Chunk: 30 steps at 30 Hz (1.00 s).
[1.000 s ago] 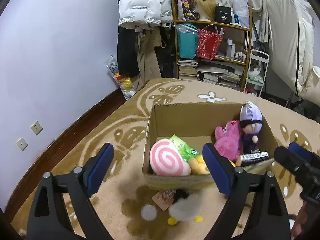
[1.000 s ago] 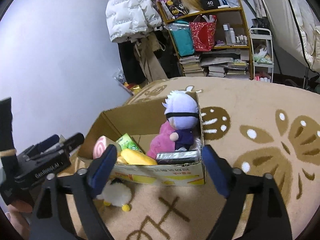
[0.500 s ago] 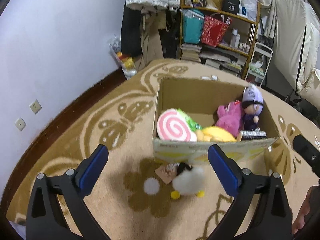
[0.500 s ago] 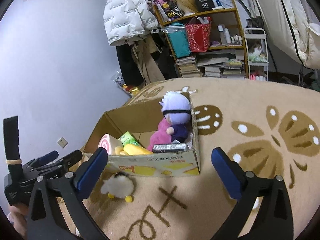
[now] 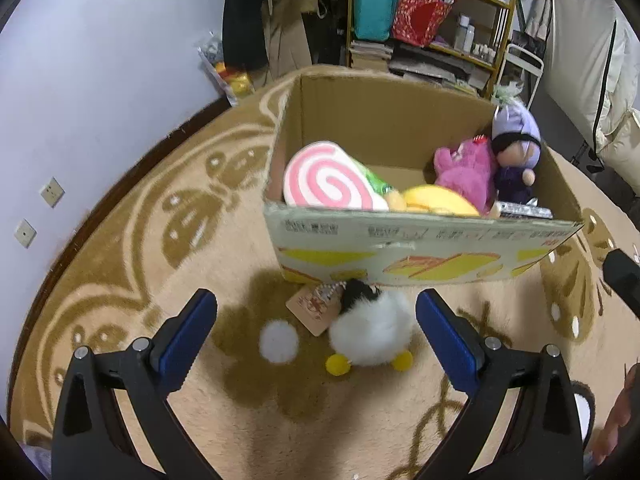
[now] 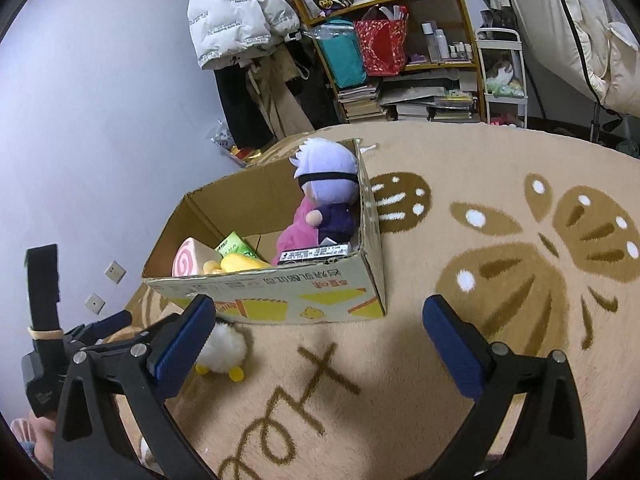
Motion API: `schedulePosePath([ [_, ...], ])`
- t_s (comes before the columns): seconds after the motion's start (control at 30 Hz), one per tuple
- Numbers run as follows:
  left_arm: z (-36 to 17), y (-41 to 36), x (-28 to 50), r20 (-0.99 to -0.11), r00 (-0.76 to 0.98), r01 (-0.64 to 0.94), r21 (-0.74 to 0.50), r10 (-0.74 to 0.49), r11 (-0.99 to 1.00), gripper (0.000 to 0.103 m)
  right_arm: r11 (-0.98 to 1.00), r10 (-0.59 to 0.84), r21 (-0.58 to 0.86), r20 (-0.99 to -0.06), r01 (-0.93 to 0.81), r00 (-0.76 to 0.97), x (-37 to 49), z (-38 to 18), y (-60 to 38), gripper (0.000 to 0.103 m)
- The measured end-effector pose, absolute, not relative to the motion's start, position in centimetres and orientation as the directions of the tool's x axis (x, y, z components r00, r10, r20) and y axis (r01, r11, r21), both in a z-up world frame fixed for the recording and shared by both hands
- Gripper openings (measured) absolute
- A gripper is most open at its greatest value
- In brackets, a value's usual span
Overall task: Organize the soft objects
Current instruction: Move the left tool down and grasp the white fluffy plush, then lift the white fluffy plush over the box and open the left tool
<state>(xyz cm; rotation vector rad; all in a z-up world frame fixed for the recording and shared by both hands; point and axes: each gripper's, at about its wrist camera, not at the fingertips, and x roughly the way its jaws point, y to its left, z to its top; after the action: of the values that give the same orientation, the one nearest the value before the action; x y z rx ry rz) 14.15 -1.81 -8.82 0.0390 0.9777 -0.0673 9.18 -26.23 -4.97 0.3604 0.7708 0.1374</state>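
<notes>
Left wrist view shows the left claw [image 5: 316, 332] with its two blue pads wide apart and nothing between them; the jaws have just been opening. Directly ahead of this claw, between the lines of its two fingers, a white fluffy toy [image 5: 370, 330] with yellow feet lies on the carpet [image 5: 120, 280]. A small white pompom [image 5: 279, 340] lies just beside the toy, toward the left finger, and a paper tag [image 5: 314, 308] lies just beyond them. Further ahead stands the cardboard box [image 5: 400, 256], already holding a pink swirl cushion [image 5: 328, 180], a pink plush [image 5: 466, 168] and a purple-haired doll [image 5: 514, 140].

Right wrist view shows the right claw [image 6: 320, 328] also spread wide and empty, with only carpet between its fingers; the box is ahead and to the left of it.

I judge that the white toy is very light and soft, so it will squash easily. The best hold is probably across the round body, not at the feet or the tag
</notes>
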Motion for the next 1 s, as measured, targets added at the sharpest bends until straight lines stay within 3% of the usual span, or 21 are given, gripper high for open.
schedulePosePath([
  [0.37,-12.0,-3.6,15.1,-0.864,0.500,0.120,-0.001,-0.061,0.993,0.096,0.928,0.245,0.371,-0.668,0.030,0.703,9.6,-5.8,-26.5,0.103],
  [0.57,-14.2,-4.1,15.3,-0.889,0.443,0.129,-0.062,-0.113,0.990,0.077,0.929,0.245,0.368,-0.677,0.031,0.694,9.8,-6.1,-26.5,0.103],
  [0.63,-14.8,-4.1,15.4,-0.895,0.429,0.123,-0.073,-0.119,0.990,0.061,0.929,0.246,0.368,-0.680,0.031,0.691,9.9,-6.2,-26.5,0.103],
  [0.8,-15.2,-4.6,15.2,-0.890,0.451,0.117,-0.008,-0.060,0.993,0.034,0.928,0.249,0.370,-0.681,0.030,0.689,10.0,-6.4,-26.5,0.103],
  [1.0,-14.4,-4.6,14.5,-0.877,0.478,0.125,0.005,-0.056,0.992,0.032,0.928,0.248,0.370,-0.680,0.031,0.690,10.0,-6.4,-26.5,0.103],
])
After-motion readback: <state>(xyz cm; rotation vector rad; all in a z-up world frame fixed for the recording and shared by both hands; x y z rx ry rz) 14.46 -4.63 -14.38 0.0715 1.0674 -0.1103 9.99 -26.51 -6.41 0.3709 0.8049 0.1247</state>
